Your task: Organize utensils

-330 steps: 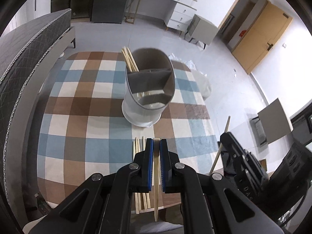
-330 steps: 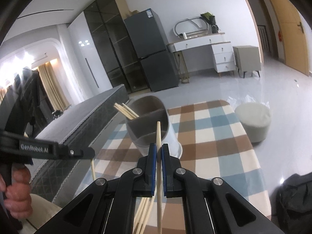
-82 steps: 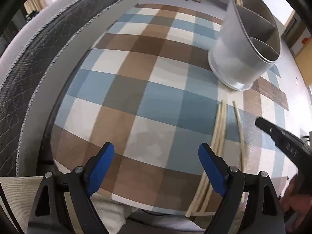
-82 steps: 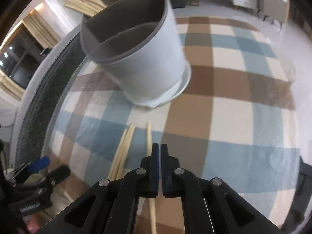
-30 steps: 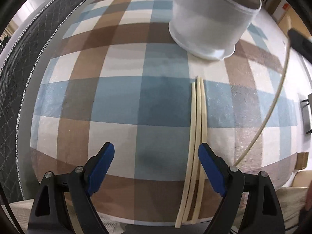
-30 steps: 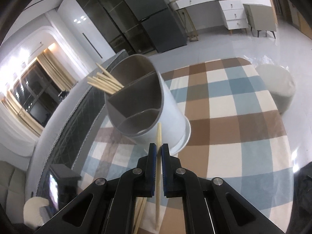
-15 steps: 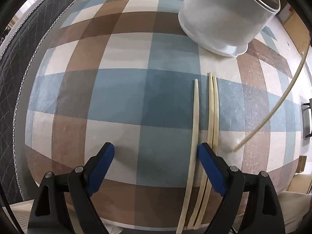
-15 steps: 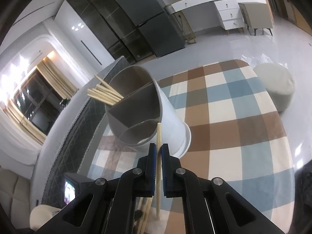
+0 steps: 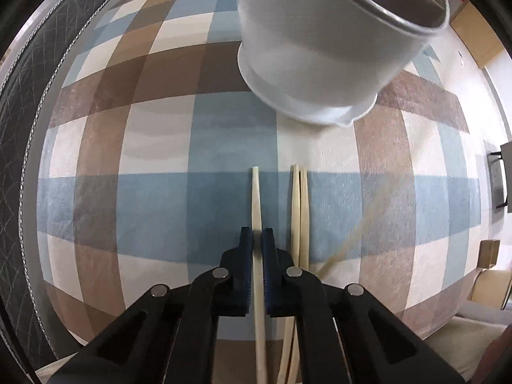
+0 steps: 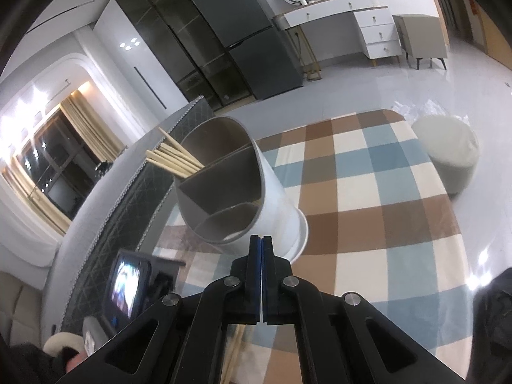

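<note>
A white divided utensil holder (image 9: 323,41) stands on the checked tablecloth (image 9: 153,192). In the right wrist view the holder (image 10: 243,192) has several chopsticks (image 10: 174,160) in its far compartment. My left gripper (image 9: 257,238) is shut on one chopstick (image 9: 256,198) that lies on the cloth. Two more chopsticks (image 9: 299,211) lie just to its right. A blurred chopstick (image 9: 352,240) shows further right. My right gripper (image 10: 261,240) is shut with nothing visible between its pads, held above the near side of the holder.
A dark quilted sofa edge (image 9: 19,102) runs along the table's left side. A round pale stool (image 10: 448,156) stands on the floor past the table. A fridge (image 10: 252,38) and a white dresser (image 10: 368,28) stand against the far wall.
My left gripper has closed from wide open onto the leftmost chopstick on the cloth. The chopstick held in my right gripper half a second ago is no longer between its pads.
</note>
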Action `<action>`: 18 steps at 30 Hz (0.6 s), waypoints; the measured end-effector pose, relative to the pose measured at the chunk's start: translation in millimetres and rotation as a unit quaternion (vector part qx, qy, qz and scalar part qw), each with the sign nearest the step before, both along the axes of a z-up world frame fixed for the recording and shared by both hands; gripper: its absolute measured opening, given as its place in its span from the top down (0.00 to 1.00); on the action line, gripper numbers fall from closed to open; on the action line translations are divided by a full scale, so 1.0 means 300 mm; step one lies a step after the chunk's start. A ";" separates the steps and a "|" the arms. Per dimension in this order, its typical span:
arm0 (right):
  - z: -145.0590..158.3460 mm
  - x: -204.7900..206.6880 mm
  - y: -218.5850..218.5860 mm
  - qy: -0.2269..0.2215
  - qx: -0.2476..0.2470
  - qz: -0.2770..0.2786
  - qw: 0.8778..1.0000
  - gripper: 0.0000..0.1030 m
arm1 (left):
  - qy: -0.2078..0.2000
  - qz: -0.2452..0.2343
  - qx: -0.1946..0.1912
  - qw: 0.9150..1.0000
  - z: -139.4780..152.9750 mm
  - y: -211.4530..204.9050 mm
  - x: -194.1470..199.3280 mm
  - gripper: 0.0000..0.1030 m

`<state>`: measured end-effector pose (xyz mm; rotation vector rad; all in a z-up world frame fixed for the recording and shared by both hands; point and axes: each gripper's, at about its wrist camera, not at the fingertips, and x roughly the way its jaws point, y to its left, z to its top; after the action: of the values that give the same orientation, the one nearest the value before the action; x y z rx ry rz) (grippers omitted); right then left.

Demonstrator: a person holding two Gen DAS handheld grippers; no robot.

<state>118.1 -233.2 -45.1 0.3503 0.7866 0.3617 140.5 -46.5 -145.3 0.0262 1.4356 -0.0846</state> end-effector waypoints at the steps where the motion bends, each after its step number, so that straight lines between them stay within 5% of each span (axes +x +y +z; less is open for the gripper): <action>1: 0.000 -0.005 -0.002 0.000 -0.001 0.000 1.000 1.00 | -0.003 0.005 -0.003 1.000 0.004 0.002 0.015 0.99; 11: -0.056 -0.040 0.002 0.034 -0.006 0.017 0.999 1.00 | -0.136 0.047 -0.062 0.988 0.258 0.098 -0.096 0.99; 18: -0.195 -0.017 0.022 0.128 0.008 0.020 0.992 0.96 | -0.181 0.038 -0.093 0.978 0.295 0.121 -0.184 0.99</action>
<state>113.1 -226.7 -103.7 0.4008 1.0437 0.3657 85.4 -10.3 -56.7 -0.1599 1.0590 -0.1434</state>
